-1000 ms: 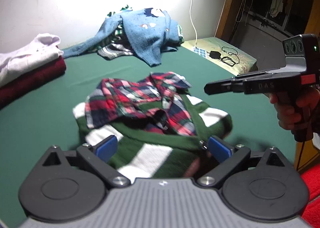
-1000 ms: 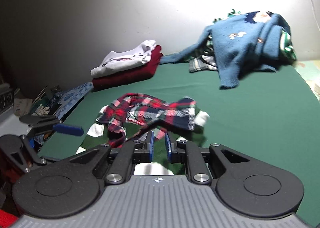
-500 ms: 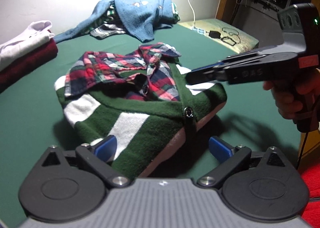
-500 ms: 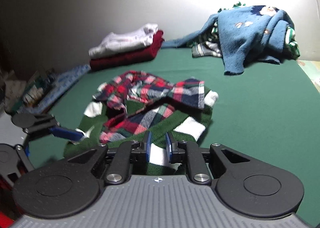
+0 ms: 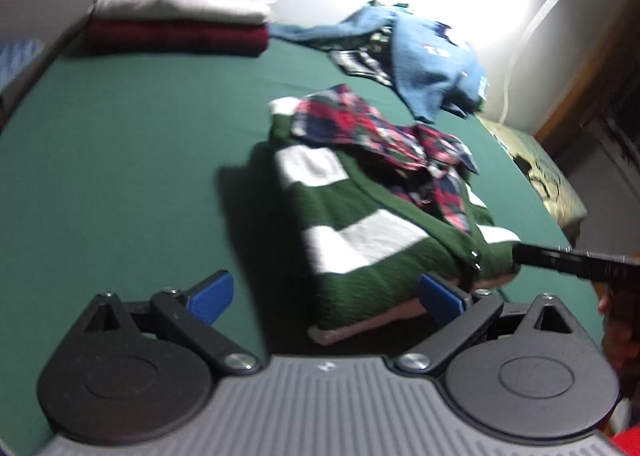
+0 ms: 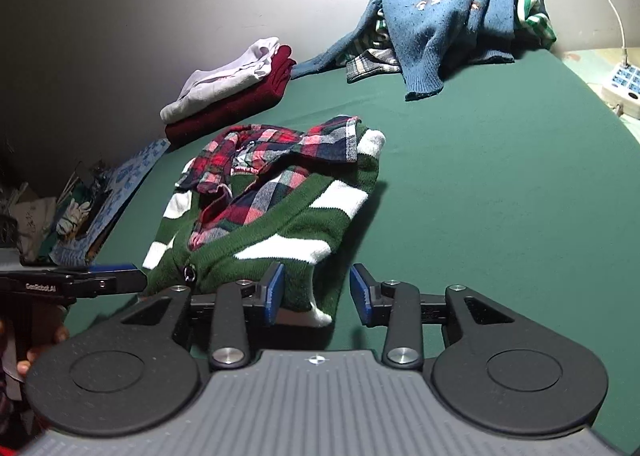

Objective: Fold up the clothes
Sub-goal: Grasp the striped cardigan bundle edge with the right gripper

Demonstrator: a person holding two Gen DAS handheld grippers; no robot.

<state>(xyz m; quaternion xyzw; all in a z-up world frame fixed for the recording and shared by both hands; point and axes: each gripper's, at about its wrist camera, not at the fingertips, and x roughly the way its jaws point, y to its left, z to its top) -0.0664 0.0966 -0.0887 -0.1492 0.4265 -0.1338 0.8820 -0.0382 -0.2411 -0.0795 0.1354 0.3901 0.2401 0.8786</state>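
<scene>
A folded green-and-white striped cardigan with a red plaid shirt inside it lies on the green bed cover. My right gripper is at its near corner. Its jaws are opening, and the white-tipped corner sits loose between the blue pads, the right pad clear of the cloth. My left gripper is open wide at the cardigan's other near edge, which lies inside the right half of the gap, gripped by neither pad. The right gripper's black finger reaches in from the right.
A folded white and maroon stack sits by the wall. A heap with a blue sweater lies at the back. A power strip and white cable are at the far right. Clutter lines the bed's left edge.
My right gripper's jaws have parted and let go of the cardigan corner, and the garment has sunk onto the bed. The left gripper has rolled and shifted, still open.
</scene>
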